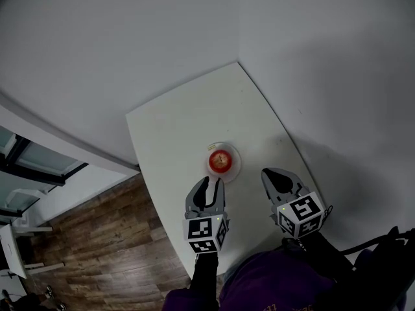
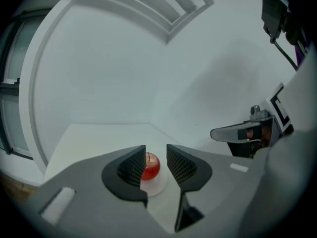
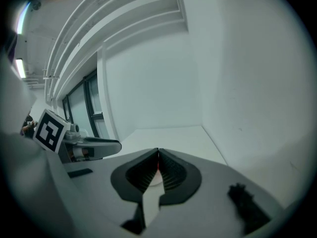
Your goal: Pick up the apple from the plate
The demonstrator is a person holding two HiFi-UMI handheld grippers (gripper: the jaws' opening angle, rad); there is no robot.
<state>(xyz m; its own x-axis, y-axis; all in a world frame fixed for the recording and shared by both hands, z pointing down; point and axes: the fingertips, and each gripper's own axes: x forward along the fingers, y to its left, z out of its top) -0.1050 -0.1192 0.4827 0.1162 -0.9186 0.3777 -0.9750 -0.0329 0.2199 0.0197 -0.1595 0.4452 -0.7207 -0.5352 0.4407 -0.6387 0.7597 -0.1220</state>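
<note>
A red apple with a short stem sits on a small white plate near the middle of the white table. My left gripper is just short of the plate, open, its jaws a little apart. In the left gripper view the apple and plate show through the gap of the left gripper, beyond the pads and untouched. My right gripper hovers to the right of the plate, shut and empty. In the right gripper view only a red sliver of apple shows behind the right gripper.
The table stands in a corner of two white walls, and its far and right edges run along them. Wood floor and a window frame lie off the table's left edge. A person's purple clothing fills the bottom.
</note>
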